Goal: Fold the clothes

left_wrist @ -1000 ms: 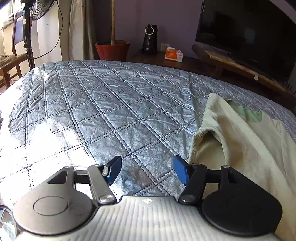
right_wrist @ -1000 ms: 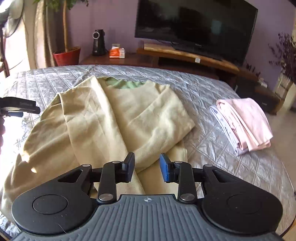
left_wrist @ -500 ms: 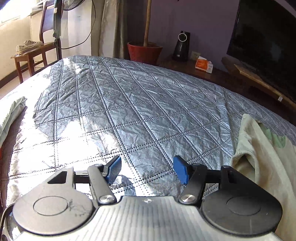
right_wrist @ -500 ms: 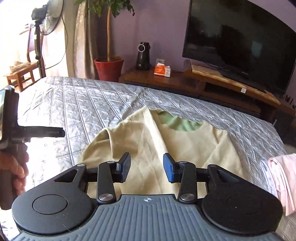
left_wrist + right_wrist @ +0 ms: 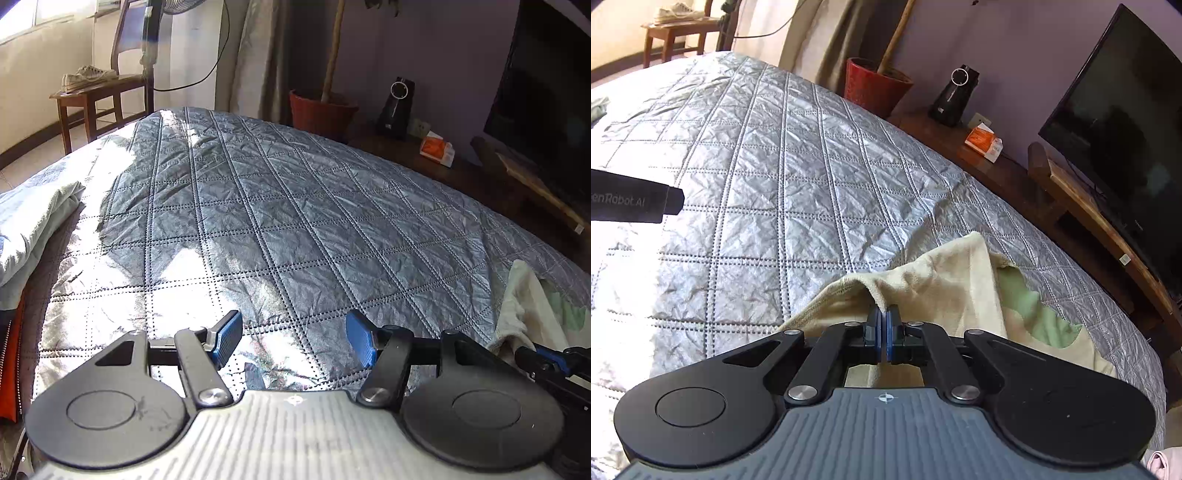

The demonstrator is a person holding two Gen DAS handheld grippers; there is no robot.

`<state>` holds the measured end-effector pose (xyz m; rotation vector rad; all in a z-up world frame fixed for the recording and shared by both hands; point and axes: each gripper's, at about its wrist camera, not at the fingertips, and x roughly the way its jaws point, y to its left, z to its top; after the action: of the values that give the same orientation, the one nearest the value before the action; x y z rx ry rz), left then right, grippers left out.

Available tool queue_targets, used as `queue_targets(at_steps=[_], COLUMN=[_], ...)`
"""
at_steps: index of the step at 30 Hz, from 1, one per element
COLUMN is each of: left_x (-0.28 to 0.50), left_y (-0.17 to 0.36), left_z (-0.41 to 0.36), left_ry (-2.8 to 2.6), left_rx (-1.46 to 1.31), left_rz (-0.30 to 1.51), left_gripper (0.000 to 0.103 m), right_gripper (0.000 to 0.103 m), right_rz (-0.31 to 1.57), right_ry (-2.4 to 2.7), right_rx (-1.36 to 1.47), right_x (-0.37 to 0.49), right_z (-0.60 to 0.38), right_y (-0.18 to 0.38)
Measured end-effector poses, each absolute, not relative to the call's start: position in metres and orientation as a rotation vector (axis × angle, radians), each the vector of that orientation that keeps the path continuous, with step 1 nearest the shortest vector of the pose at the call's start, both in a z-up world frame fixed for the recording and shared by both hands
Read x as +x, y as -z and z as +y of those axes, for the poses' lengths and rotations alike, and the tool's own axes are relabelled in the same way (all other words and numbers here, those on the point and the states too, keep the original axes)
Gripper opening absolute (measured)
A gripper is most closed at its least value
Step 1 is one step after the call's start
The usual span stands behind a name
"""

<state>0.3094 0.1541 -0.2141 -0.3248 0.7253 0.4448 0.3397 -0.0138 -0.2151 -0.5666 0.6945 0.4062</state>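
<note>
1. Right wrist view: the right gripper [image 5: 883, 334] has its blue pads pressed together on a raised fold of the cream garment [image 5: 945, 280]. Its jaws have just been closing, and the cloth is pinched between them.
2. That garment lies on the near right part of the quilted silver bedspread [image 5: 783, 177], bunched up into a ridge that runs from the pads toward the far right. A pale green lining [image 5: 1030, 306] shows inside its opening, to the right of the pinched fold.
3. At the left edge of this view a black bar of the other tool [image 5: 635, 201] reaches in above the bedspread, apart from the garment.
4. Beyond the bed stand a red plant pot [image 5: 875, 86], a small black appliance [image 5: 955, 96], an orange carton [image 5: 984, 142] and a dark television [image 5: 1123, 129] on a low wooden stand [image 5: 1082, 206].
5. Left wrist view: the left gripper [image 5: 293, 341] is held above bare bedspread with its jaws parted about halfway, and nothing lies between the blue pads.
6. The cream garment shows here only at the far right edge [image 5: 524, 306], well to the right of the left gripper, with the tip of the right gripper [image 5: 546, 360] against it.
7. A pale folded cloth [image 5: 33, 229] lies at the left edge of the bed, and a wooden chair [image 5: 99, 92] with a pair of shoes [image 5: 86, 75] on its seat stands beyond.
</note>
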Motion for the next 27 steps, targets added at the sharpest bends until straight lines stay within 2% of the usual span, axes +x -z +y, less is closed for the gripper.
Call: queue_targets(at_steps=[4, 6, 8, 12, 14, 16, 19, 21, 22, 23, 26, 27], left_x=[0.307, 0.307, 0.308, 0.309, 0.309, 0.308, 0.307, 0.306, 0.305, 0.304, 0.303, 0.304], left_y=[0.212, 0.212, 0.213, 0.213, 0.212, 0.211, 0.207, 0.207, 0.207, 0.208, 0.217, 0.222], left_z=[0.155, 0.156, 0.155, 0.149, 0.142, 0.132, 0.108, 0.086, 0.073, 0.061, 0.031, 0.025], left_ry=[-0.467, -0.467, -0.458, -0.403, -0.357, -0.306, -0.174, -0.081, -0.035, 0.008, 0.069, 0.07], left_rx=[-0.329, -0.329, -0.333, -0.328, -0.325, -0.313, -0.274, -0.239, -0.215, -0.184, -0.08, -0.049], left_rz=[0.707, 0.704, 0.713, 0.708, 0.699, 0.688, 0.661, 0.658, 0.662, 0.667, 0.706, 0.727], left_gripper=[0.058, 0.058, 0.058, 0.059, 0.059, 0.059, 0.06, 0.061, 0.061, 0.062, 0.066, 0.066], right_gripper=[0.003, 0.006, 0.033, 0.046, 0.057, 0.06, 0.057, 0.043, 0.027, 0.016, 0.015, 0.018], right_rz=[0.621, 0.656, 0.695, 0.686, 0.67, 0.694, 0.737, 0.781, 0.8, 0.812, 0.843, 0.852], right_ry=[-0.571, -0.575, -0.555, -0.493, -0.399, -0.274, -0.088, 0.0, 0.022, 0.022, -0.024, -0.047], right_rx=[-0.633, -0.645, -0.593, -0.275, -0.169, -0.03, 0.183, 0.272, 0.283, 0.263, 0.177, 0.145], right_x=[0.324, 0.32, 0.318, 0.31, 0.298, 0.289, 0.274, 0.257, 0.246, 0.237, 0.216, 0.212], right_z=[0.015, 0.014, 0.004, -0.063, -0.104, -0.16, -0.243, -0.284, -0.295, -0.297, -0.286, -0.28], right_y=[0.208, 0.211, 0.211, 0.179, 0.167, 0.164, 0.165, 0.177, 0.182, 0.186, 0.195, 0.197])
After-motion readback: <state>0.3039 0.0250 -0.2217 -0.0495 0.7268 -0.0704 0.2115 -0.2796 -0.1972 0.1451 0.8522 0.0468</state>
